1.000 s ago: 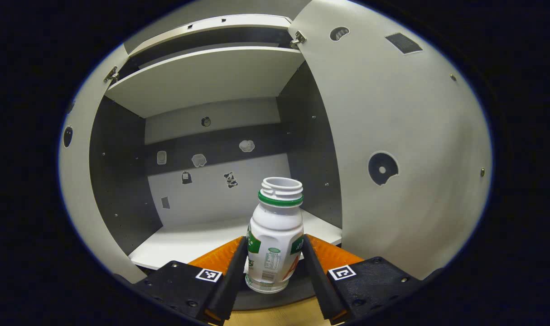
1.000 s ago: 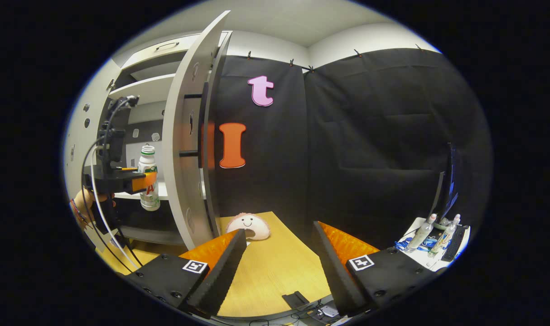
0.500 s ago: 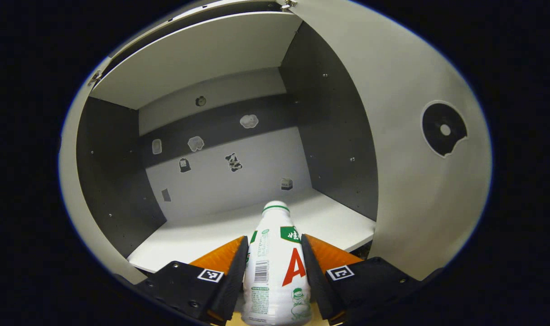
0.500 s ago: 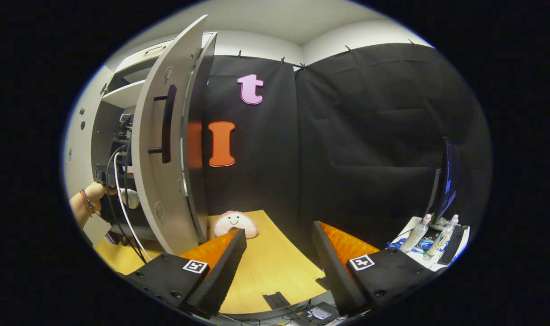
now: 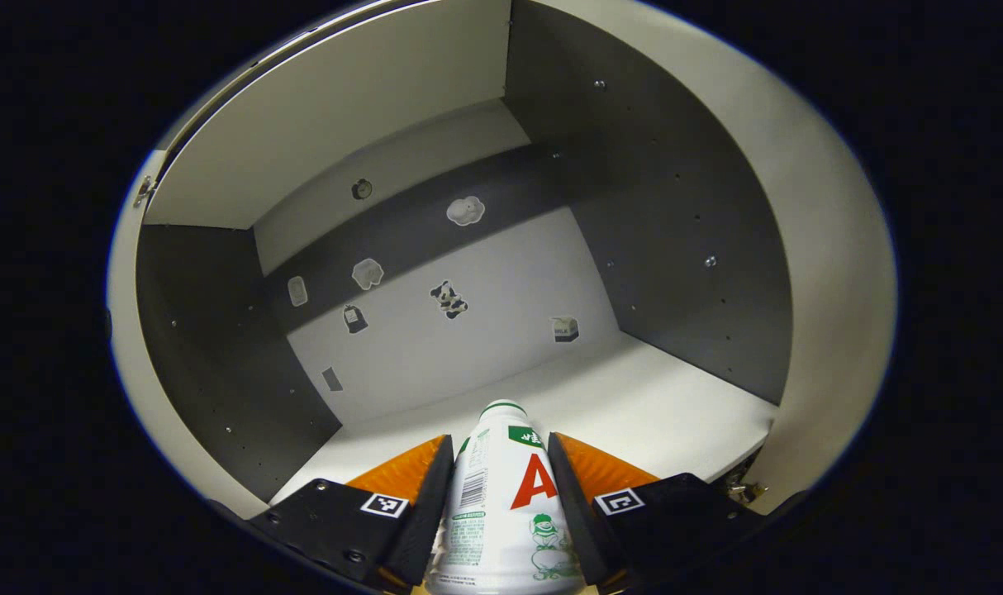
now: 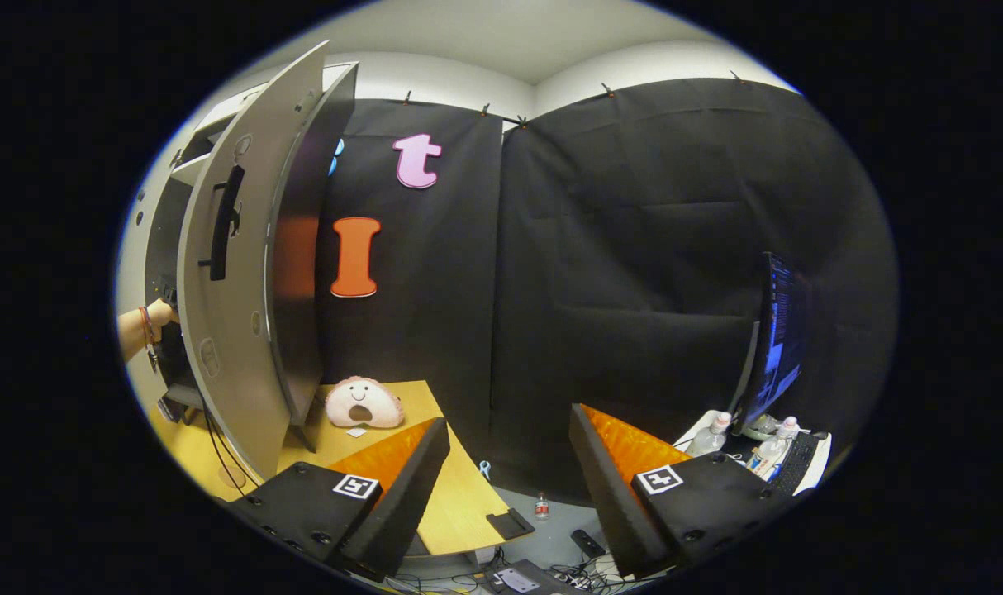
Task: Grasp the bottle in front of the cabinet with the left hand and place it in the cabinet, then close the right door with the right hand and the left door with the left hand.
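Observation:
A white bottle (image 5: 510, 496) with green and red print sits between the fingers of my left gripper (image 5: 497, 506), which is shut on it. Its cap points into the open cabinet, over the front of the white lower shelf (image 5: 658, 405); its base is cut off at the bottom edge. In the left gripper view the right door (image 5: 832, 273) stands open at the right, the left door (image 5: 130, 347) at the left. My right gripper (image 6: 506, 487) is open with nothing between its fingers, away from the cabinet, with the right door (image 6: 229, 330) and its black handle (image 6: 221, 223) to its left.
A hand (image 6: 142, 326) reaches behind the right door. A pink plush toy (image 6: 363, 402) lies on the wooden table (image 6: 448, 504) beside the cabinet. At the far right stand a monitor (image 6: 778, 339) and small bottles (image 6: 708, 431). Stickers dot the cabinet's back wall (image 5: 468, 330).
My left gripper has carried the bottle deeper into the cabinet, over the lower shelf. The right gripper view has swung to the right, so the door sits farther left.

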`<state>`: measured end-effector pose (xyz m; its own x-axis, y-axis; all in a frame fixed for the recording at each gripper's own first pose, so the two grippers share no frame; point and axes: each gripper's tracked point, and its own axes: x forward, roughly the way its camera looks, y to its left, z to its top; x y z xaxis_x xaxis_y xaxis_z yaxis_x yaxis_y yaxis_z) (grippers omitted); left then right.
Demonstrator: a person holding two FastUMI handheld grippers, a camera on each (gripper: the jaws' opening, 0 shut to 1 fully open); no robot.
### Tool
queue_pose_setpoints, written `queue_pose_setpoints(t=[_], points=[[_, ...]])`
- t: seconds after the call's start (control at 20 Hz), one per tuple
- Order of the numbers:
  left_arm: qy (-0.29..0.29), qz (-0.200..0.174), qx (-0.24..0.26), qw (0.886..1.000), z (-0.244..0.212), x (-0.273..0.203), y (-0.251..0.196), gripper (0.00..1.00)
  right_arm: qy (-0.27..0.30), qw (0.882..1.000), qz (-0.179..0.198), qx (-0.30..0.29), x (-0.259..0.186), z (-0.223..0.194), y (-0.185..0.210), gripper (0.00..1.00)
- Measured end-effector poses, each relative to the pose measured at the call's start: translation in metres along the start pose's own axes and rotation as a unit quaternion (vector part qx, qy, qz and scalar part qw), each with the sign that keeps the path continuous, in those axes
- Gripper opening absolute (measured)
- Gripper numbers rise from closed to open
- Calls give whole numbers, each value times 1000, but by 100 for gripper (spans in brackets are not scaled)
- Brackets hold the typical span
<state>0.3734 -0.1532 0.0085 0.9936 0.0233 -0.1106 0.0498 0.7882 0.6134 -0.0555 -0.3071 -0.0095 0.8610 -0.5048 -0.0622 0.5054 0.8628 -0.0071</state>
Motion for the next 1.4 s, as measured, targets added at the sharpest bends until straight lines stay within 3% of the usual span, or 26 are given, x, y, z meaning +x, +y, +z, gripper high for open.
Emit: queue_pose_setpoints(t=[0.1, 0.15, 0.25, 0.35, 0.5, 0.6, 0.7, 0.75, 0.85, 0.95, 1.0, 1.1, 1.25, 1.4], points=[[34, 30, 79, 996, -12, -7, 4, 68, 12, 1000, -12, 8, -8, -12, -16, 97], [45, 27, 96, 994, -13, -14, -1, 72, 17, 1000, -15, 12, -10, -15, -19, 97], [26, 19, 67, 997, 0, -41, -15, 79, 21, 999, -18, 17, -14, -21, -20, 97], [20, 6, 25, 999, -6, -63, -8, 95, 23, 1000, -13, 16, -16, -20, -15, 97], [12, 14, -37, 999, -20, -96, 16, 95, 18, 1000, 10, 3, -16, -11, -2, 97], [-10, 35, -59, 998, -20, -124, 41, 95, 16, 999, 27, -13, -8, -6, 6, 92], [-31, 51, -80, 995, -21, -157, 66, 95, 16, 999, 45, -22, 0, -2, 15, 97], [-43, 56, -94, 993, -21, -176, 76, 95, 16, 998, 54, -24, 4, 0, 20, 92], [-60, 60, -123, 989, -23, -213, 93, 95, 22, 997, 64, -21, 9, 3, 32, 92], [-64, 42, -171, 982, -33, -250, 97, 94, 19, 997, 68, -14, 7, 9, 46, 97], [-59, 26, -200, 978, -46, -270, 93, 94, 17, 998, 64, -12, 5, 9, 52, 92], [-55, -3, -258, 965, -68, -300, 84, 95, 18, 999, 50, -12, 1, 6, 65, 97], [-85, -36, -272, 958, -85, -329, 86, 96, 34, 999, 26, -15, -16, -5, 93, 98], [-127, -78, -316, 937, -82, -334, 87, 95, 32, 999, -11, -21, -45, -1, 126, 97]])
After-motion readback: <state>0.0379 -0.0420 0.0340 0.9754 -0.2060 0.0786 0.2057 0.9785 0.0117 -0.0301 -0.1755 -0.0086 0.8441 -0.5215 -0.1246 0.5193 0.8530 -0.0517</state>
